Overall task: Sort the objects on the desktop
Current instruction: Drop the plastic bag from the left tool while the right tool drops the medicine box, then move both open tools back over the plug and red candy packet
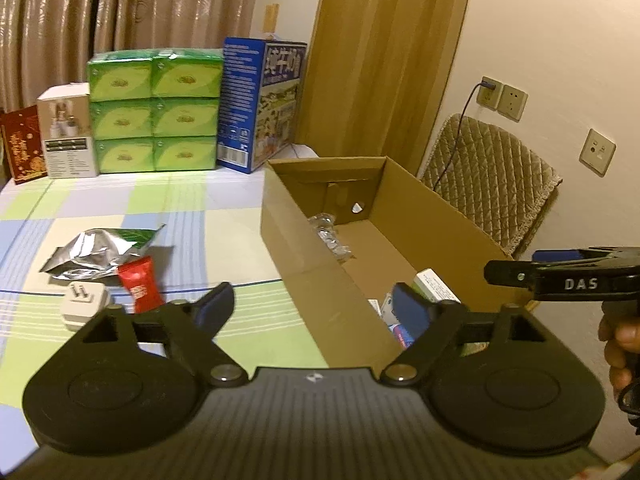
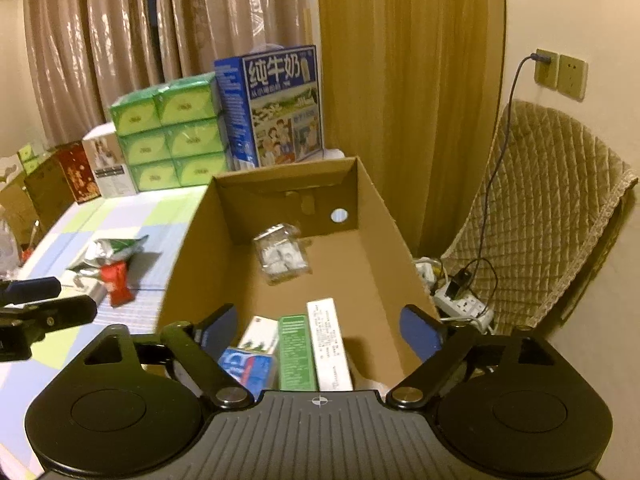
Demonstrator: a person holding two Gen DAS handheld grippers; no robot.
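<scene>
Both tongs are spread wide and hold nothing: the left gripper (image 1: 314,306) hangs over the near left wall of the cardboard box (image 1: 304,236), and the right gripper (image 2: 320,326) hangs over the box's near end, its fingers (image 2: 218,330) straddling the opening.

The table (image 1: 132,200) wears a checked cloth of pale green, lilac and white. Along its far edge, before beige curtains (image 1: 120,4), stand a pack of green tissue packets (image 1: 154,110), a blue milk carton case (image 1: 262,106), a white product box (image 1: 68,134) and a red box (image 1: 22,144). A quilted chair (image 2: 540,216) stands by the wall under sockets, with a power strip (image 2: 464,304) on the floor.

In the box lie a clear crinkled packet (image 2: 282,254) toward the far end and, at the near end, a tall white carton (image 2: 330,346), a green carton (image 2: 296,352), a small white-and-green carton (image 2: 260,334) and a blue-and-white packet (image 2: 248,368).

Still on the cloth, left of the box: a torn silver-and-green foil pouch (image 1: 100,254), a red candy wrapper (image 1: 138,284) touching it, and a white plug adapter (image 1: 84,304), prongs up, just beside the wrapper.
</scene>
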